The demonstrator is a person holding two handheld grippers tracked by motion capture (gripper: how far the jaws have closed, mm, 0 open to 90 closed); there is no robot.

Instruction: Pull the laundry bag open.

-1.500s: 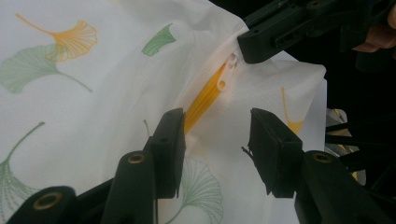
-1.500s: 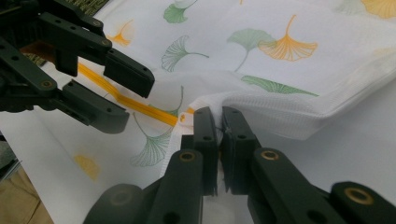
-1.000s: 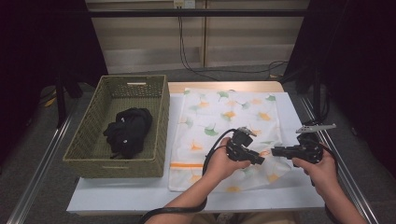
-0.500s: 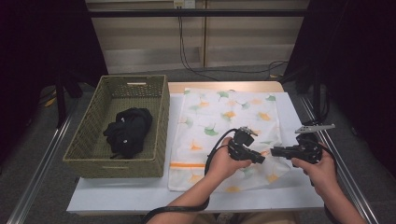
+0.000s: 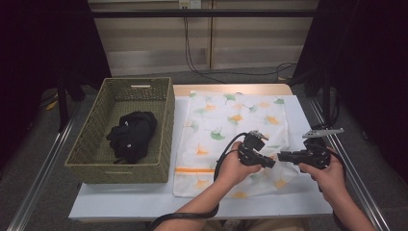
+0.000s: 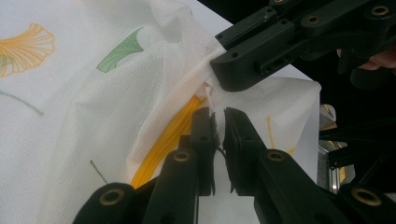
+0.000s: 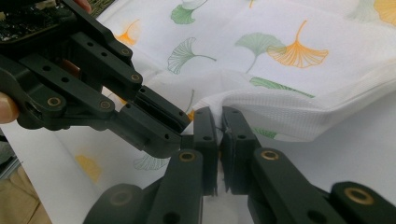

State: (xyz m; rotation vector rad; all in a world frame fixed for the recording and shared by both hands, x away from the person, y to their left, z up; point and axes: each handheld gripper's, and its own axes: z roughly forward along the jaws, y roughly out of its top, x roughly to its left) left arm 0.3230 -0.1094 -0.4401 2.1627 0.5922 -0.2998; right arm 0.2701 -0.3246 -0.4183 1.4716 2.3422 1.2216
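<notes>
A white cloth (image 5: 231, 115) printed with green and orange ginkgo leaves lies spread on the table. Both grippers meet at its near right part, where a fold is lifted. My left gripper (image 5: 270, 163) has just been closing its jaws, and the cloth's orange-striped edge (image 6: 168, 137) is pinched between them (image 6: 218, 119). My right gripper (image 5: 280, 156) is shut on the raised fold (image 7: 280, 112), its tips (image 7: 219, 119) almost touching the left gripper's fingers (image 7: 159, 116). In the left gripper view the right gripper's finger (image 6: 252, 65) presses the cloth just above my jaws.
A woven green basket (image 5: 166, 120) stands left of the cloth, with a black garment (image 5: 132, 134) bunched inside. The white table (image 5: 139, 199) has a bare strip along its near edge. Metal rails run along both sides, and cables hang at the back.
</notes>
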